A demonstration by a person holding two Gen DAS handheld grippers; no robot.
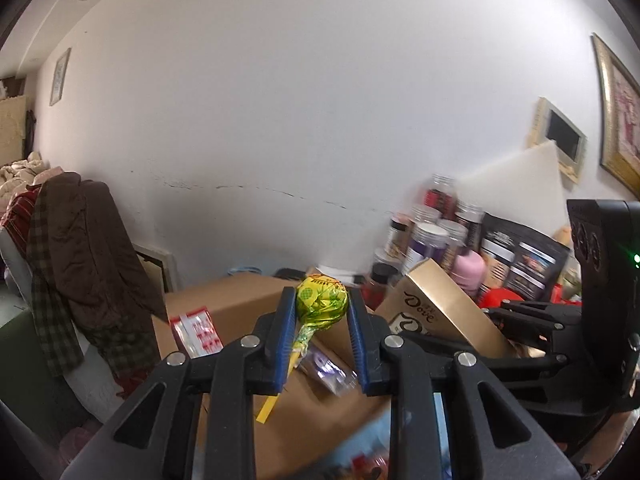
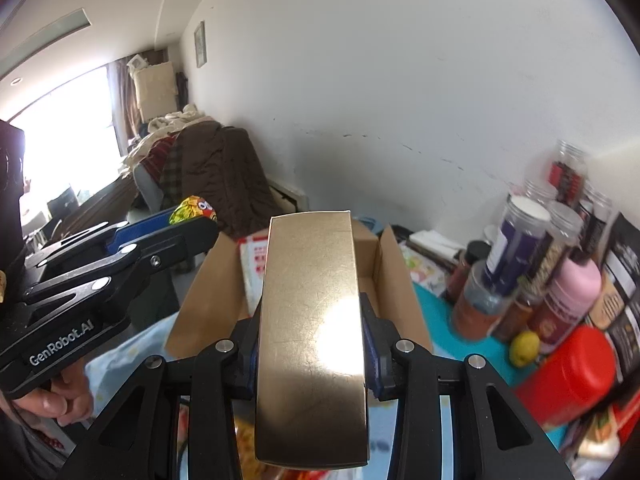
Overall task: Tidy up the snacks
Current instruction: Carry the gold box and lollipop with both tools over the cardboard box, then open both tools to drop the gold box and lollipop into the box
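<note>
Nearest the left wrist camera, the left gripper [image 1: 321,312] was clenched on a lollipop [image 1: 321,300] in a yellow-green foil wrapper, the round head pinched between the blue pads [image 1: 285,332] near the tips and the yellow stick angling down and left past the linkage. Nearest the right wrist camera, the right gripper [image 2: 311,344] was clamped on a gold Dove chocolate box [image 2: 312,320], its long shiny face pointing away from the lens and catching a bright glare. Both items hung in the air above an open cardboard box [image 2: 384,280], whose flaps stood up; a red-and-white snack packet [image 2: 253,264] lay inside it, and from the left view another red-and-white packet [image 1: 197,332] leaned against the carton's outer left side. Under the carton lay a blue tablecloth [image 2: 436,320]. In the left view the Dove box [image 1: 444,308] showed just right of the lollipop, tilted, with the right gripper's black body beyond it. In the right view the left gripper [image 2: 188,220] sat to the left, the lollipop's foil [image 2: 192,208] peeking over its tip, and the person's fingers [image 2: 60,400] wrapped its handle. Farther right stood a crowd of clear lidded jars [image 2: 516,240], a pink bottle [image 2: 576,292], a red canister [image 2: 568,376] and a lemon [image 2: 525,347]. Behind, a brown jacket [image 1: 92,248] hung over a chair against the white wall [image 1: 300,120].
</note>
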